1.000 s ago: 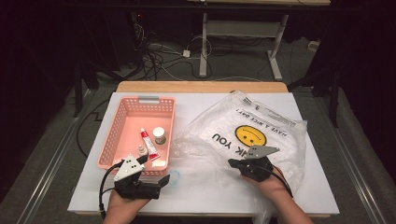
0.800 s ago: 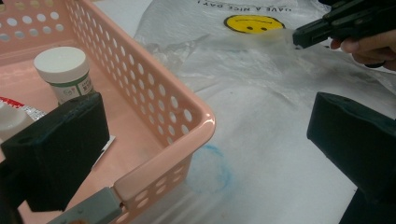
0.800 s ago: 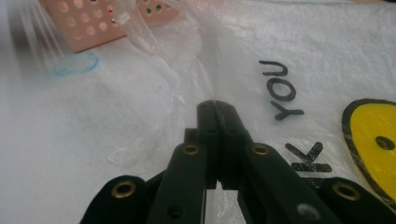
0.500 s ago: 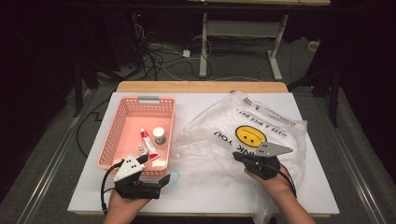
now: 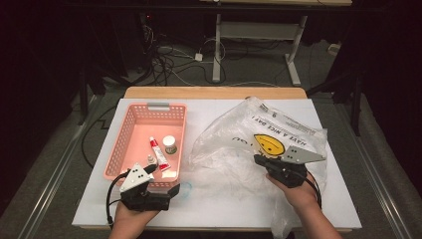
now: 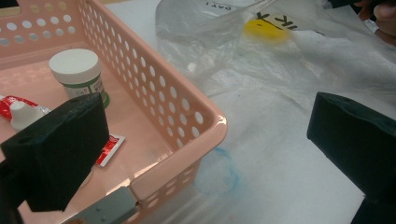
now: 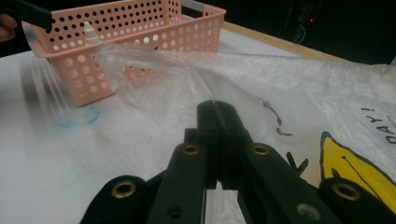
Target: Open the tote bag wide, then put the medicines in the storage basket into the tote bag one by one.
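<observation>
Your right gripper (image 5: pixel 260 161), jaws pinching the clear plastic smiley-print bag (image 5: pixel 278 134), has drifted further from the pink perforated plastic basket (image 5: pixel 130 130), likely drawing the bag open, while your left gripper (image 5: pixel 174 190) stays spread beside the basket's near corner.

Lab / data-collection rig, not a home. Evidence: white work table (image 5: pixel 219 199) with a wooden back edge sits in a dark room, lit from above. Behind it, a tangle of loose cables (image 5: pixel 169 64) on a grey carpeted floor (image 5: pixel 259 64) and the metal legs of a second desk (image 5: pixel 254 45). Metal rails (image 5: pixel 50 179) run along both sides of the table. Person's hands hold instrumented grippers with trailing cables. Props are staged: pink perforated basket (image 5: pixel 119 149) and printed plastic bag (image 5: pixel 278 134) only.
</observation>
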The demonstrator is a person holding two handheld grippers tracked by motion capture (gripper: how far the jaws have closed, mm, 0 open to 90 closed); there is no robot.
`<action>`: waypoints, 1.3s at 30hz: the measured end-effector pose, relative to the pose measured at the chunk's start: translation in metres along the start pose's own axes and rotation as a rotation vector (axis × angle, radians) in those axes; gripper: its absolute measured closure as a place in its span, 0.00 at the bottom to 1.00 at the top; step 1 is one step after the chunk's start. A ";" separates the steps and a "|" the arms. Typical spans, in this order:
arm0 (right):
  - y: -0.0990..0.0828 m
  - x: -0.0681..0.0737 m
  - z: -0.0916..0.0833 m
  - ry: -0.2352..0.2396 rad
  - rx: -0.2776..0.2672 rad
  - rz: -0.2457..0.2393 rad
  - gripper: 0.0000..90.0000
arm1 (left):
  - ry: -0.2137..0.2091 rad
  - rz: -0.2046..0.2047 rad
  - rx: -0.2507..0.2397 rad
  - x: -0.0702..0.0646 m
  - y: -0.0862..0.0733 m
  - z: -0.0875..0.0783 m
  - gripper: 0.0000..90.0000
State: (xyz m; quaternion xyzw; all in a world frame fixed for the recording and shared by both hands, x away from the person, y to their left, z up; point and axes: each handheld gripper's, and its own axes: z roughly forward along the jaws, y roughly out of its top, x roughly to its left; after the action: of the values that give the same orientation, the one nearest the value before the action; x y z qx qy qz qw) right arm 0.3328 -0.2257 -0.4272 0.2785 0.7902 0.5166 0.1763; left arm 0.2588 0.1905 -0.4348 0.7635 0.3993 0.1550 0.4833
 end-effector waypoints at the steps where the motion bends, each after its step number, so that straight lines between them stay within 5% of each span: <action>1: 0.001 -0.001 -0.001 -0.003 -0.005 -0.001 1.00 | 0.001 -0.001 -0.001 0.000 0.000 0.000 0.00; 15: 0.010 -0.005 -0.012 -0.036 -0.068 0.006 1.00 | 0.025 -0.021 -0.023 0.008 0.005 -0.005 0.00; 24: 0.012 -0.007 -0.012 -0.041 -0.077 0.013 1.00 | 0.073 -0.056 -0.039 0.025 0.010 -0.011 0.00; 32: 0.013 -0.005 -0.007 -0.041 -0.055 0.014 1.00 | 0.077 -0.071 -0.014 0.041 0.030 -0.006 0.00; 39: 0.021 -0.006 -0.003 -0.036 -0.058 0.014 1.00 | 0.127 -0.100 0.007 0.063 0.052 0.004 0.00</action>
State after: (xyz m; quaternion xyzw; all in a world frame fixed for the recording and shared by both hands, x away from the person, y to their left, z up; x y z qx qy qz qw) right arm 0.3413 -0.2252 -0.4066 0.2882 0.7696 0.5354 0.1949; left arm 0.3253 0.2249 -0.4019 0.7327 0.4676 0.1775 0.4615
